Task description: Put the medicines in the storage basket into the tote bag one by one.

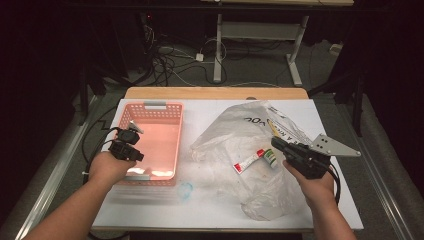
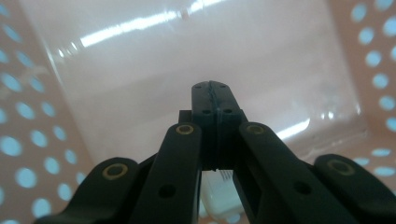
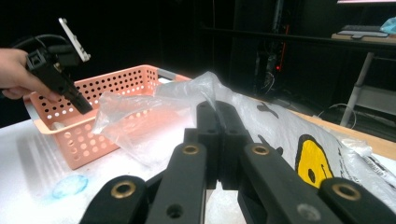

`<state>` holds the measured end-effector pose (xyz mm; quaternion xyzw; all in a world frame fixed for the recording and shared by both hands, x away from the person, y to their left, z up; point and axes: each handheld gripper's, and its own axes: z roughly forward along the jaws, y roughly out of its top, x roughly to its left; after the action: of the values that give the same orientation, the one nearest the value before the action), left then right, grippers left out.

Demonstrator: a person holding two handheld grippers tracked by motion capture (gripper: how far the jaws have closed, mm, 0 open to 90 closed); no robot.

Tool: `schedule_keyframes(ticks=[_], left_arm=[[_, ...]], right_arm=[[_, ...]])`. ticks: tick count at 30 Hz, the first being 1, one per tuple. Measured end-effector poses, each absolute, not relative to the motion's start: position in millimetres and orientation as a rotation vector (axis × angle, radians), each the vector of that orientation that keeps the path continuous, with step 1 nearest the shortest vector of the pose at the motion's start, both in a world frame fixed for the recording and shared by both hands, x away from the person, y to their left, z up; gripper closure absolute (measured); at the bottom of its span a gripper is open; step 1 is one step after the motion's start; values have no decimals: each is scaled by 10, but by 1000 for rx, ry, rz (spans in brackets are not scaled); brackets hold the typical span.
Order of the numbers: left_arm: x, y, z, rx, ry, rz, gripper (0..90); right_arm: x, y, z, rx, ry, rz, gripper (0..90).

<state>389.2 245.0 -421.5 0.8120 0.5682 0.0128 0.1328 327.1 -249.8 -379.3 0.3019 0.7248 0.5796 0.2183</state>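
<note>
**Two tongs, one basket, one bag, one tube**

High view, left to right, we count one left hand, one pink basket, one bag, one tube and one right hand, all over a white counter.

Our left tongs sit over the basket's near left part. In the left gripper view these tongs have their black jaws pressed flat together with nothing between them, pointing at the basket's glossy floor. The basket is moulded plastic, rectangular, its walls pierced with rows of round holes, with a grey handle on the far rim.

Next comes the bag: thin, crinkled, translucent plastic spread loosely, printed with black lettering and, in the right gripper view, a yellow smiley face. On top of it lies the tube, slim, white with red and green marks.

Our right tongs hover just right of the tube, a grey three-cornered plate on top. In the right gripper view these tongs are closed on nothing.

A small bluish smear marks the counter near the basket's corner.
</note>
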Motion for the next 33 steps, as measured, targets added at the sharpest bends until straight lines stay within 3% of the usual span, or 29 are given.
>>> schedule_keyframes(ticks=[5,11,15,19,25,33], left_arm=[[3726,2457,-4178,2412,1603,-98,879],[3586,2470,-4193,2427,1599,-148,879],[3614,2444,-4256,2489,1603,-224,880],[3778,2480,-4275,2448,1643,-328,881],[3965,2520,-4206,2295,1665,62,878],[3886,2601,-4128,2249,1649,80,876]], right_arm=[[3288,-2473,-3821,843,2021,1601,900],[3262,-2477,-3794,837,2013,1597,900],[3255,-2449,-3802,835,2019,1586,900],[3252,-2438,-3792,831,2022,1598,900],[3249,-2432,-3765,815,2018,1596,900],[3248,-2435,-3775,825,2019,1593,900]])
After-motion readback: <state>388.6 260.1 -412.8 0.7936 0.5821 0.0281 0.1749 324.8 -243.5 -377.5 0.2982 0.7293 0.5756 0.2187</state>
